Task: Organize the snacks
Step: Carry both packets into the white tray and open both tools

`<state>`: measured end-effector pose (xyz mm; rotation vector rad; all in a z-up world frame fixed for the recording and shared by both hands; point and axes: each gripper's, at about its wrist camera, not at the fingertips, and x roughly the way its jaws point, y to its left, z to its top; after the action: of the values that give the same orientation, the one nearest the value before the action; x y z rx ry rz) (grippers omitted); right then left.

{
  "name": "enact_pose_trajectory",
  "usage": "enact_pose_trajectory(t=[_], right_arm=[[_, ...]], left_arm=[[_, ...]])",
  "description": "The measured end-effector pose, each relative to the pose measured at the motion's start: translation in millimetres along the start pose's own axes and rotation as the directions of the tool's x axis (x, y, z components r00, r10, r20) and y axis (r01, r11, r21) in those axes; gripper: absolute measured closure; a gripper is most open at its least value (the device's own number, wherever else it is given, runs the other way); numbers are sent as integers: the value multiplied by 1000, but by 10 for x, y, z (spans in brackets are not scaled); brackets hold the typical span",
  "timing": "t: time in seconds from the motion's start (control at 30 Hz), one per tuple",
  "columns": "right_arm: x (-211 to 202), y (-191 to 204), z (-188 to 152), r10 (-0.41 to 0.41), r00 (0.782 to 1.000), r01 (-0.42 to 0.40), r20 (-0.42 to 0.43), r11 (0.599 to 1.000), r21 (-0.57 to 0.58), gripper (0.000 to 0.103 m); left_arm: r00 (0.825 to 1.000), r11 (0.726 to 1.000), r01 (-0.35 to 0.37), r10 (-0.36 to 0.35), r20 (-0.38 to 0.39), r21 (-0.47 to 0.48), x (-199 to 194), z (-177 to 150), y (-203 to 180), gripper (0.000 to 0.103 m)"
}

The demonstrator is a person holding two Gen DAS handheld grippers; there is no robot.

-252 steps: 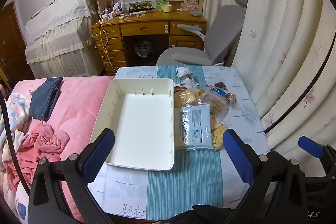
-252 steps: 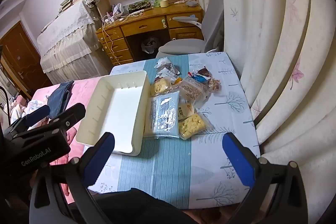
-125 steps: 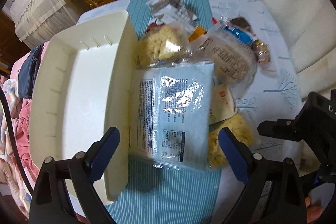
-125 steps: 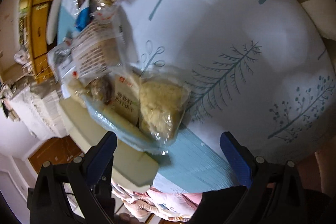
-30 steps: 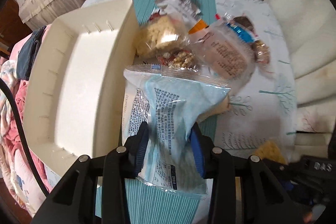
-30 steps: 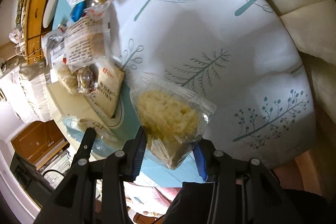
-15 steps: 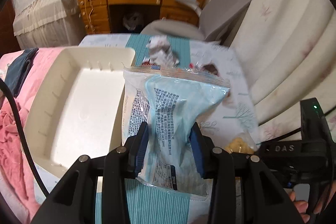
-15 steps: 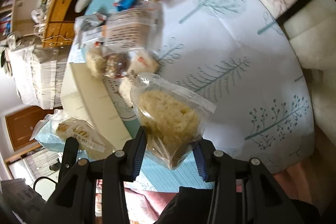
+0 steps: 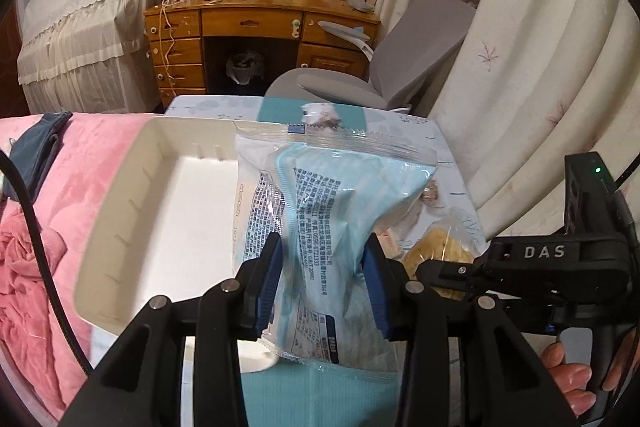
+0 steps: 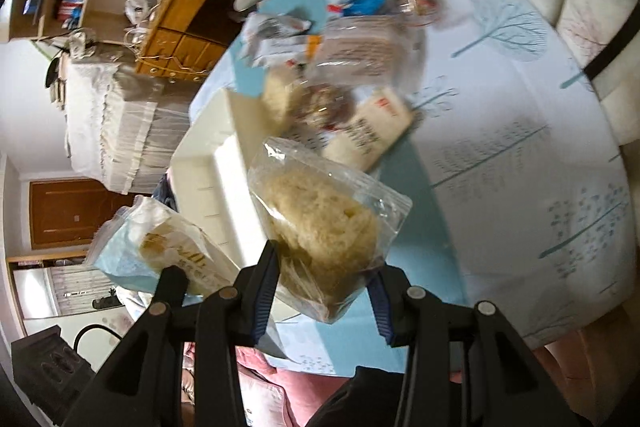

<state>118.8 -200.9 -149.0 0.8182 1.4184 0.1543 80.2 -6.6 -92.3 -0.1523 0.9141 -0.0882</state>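
Over table [image 9: 440, 143]: crinkled pale-blue packet [image 9: 324, 211] (clamped)

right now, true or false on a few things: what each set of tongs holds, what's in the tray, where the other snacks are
1. The left tongs are shut on the pale blue packet. True.
2. The right tongs are open and empty. False: they grip a clear bag of yellowish puffs.
3. The cream tray already holds several snacks. False: no snack shows on its visible floor.
4. Other snack packets lie on the tablecloth beside the tray. True.
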Motion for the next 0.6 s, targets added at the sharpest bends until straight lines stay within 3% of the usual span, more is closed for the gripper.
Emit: enact_pose_trajectory(t=[0.6], right_arm=[[541, 967, -575, 56, 998, -55, 2, 996, -67, 61]], left_arm=[[999, 999, -18, 19, -30, 31, -155, 107, 1207, 63]])
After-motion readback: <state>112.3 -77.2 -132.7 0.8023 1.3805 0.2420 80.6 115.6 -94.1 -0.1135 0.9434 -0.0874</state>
